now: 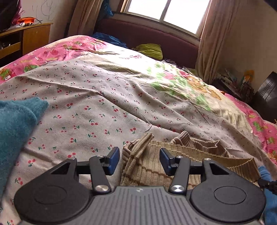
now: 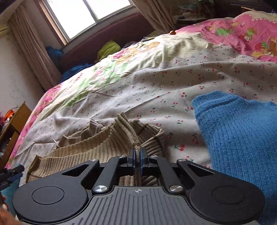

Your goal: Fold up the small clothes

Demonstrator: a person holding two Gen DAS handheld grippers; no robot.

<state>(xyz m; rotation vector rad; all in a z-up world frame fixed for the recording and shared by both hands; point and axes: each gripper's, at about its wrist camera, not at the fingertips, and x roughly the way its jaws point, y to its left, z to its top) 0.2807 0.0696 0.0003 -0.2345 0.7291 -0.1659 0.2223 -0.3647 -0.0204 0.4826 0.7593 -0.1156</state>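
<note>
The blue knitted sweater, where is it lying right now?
The blue sweater lies on the cherry-print sheet, at the right of the right wrist view, just beside the beige ribbed sweater that the right tool pinches.

Place: a lived-in bedroom in a home.
Bed: a wide bed [image 1: 121, 97] fills both views, spread with a grey cotton sheet printed with small red cherries [image 1: 97, 107] over a pink cartoon-print quilt cover [image 1: 57, 52].
Headboard: a dark maroon padded headboard [image 1: 155, 36] at the far end, under the window.
Window: a bright white-framed sliding window [image 1: 166, 10] flanked by beige fabric curtains [image 1: 213, 39].
Furniture: an orange-brown wooden shelf cabinet [image 1: 22, 39] against the wall (small clutter on top).
Walls: pale plaster wall with pencil scribbles [image 1: 46, 10].
Loose clothing: a lime-green crumpled cloth [image 1: 150, 50] by the headboard, a beige ribbed knitted garment [image 2: 97, 143] and a blue knitted sweater [image 2: 242, 135] on the sheet.
</note>
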